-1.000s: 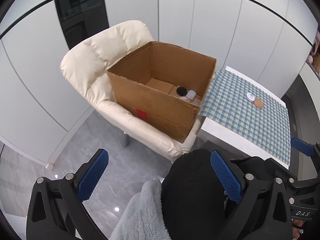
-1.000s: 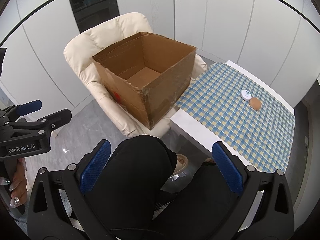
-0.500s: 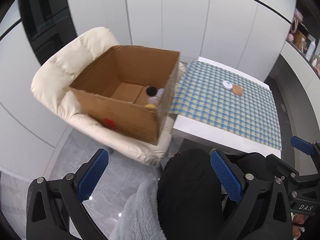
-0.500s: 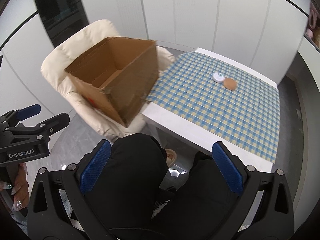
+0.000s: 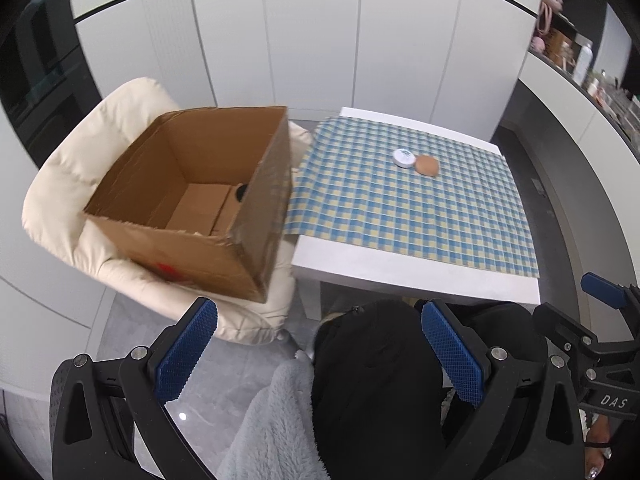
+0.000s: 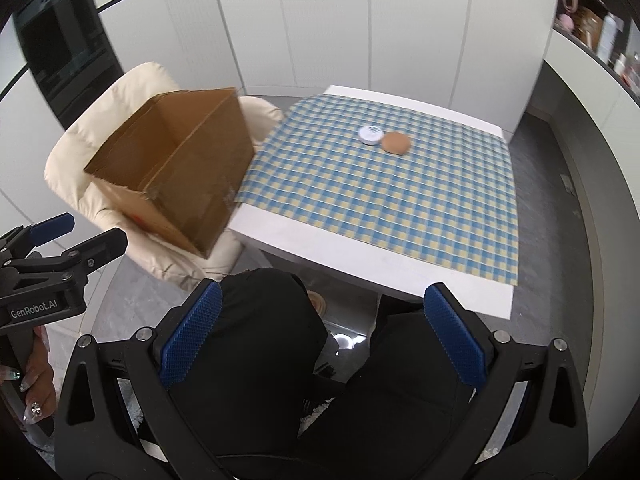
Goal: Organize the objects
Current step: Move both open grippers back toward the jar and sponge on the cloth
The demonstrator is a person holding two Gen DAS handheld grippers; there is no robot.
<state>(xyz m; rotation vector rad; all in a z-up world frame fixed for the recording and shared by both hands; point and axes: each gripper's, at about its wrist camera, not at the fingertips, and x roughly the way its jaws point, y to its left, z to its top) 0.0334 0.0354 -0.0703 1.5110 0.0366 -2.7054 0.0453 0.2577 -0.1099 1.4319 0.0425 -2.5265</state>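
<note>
1. Partly done: box [image 5: 192, 196] on chair [image 5: 68, 184] already holds at least one dark item, low in its far corner; rest of contents hidden.
2. Left to move: white tin [image 5: 403, 157] and brown round [image 5: 427, 165], touching, far side of checked cloth [image 5: 400, 216] on table [image 5: 400, 276].
3. Tin flat, lidded; brown one domed, matte, unidentified.
4. Left gripper [image 5: 318, 354] and right gripper [image 6: 318, 334] both spread wide, empty, well short of the items.

A white table [image 5: 400, 276] carries a checked cloth [image 5: 400, 208] (blue and yellow), bearing a white tin [image 5: 403, 157] touching a brown disc [image 5: 427, 165].
</note>
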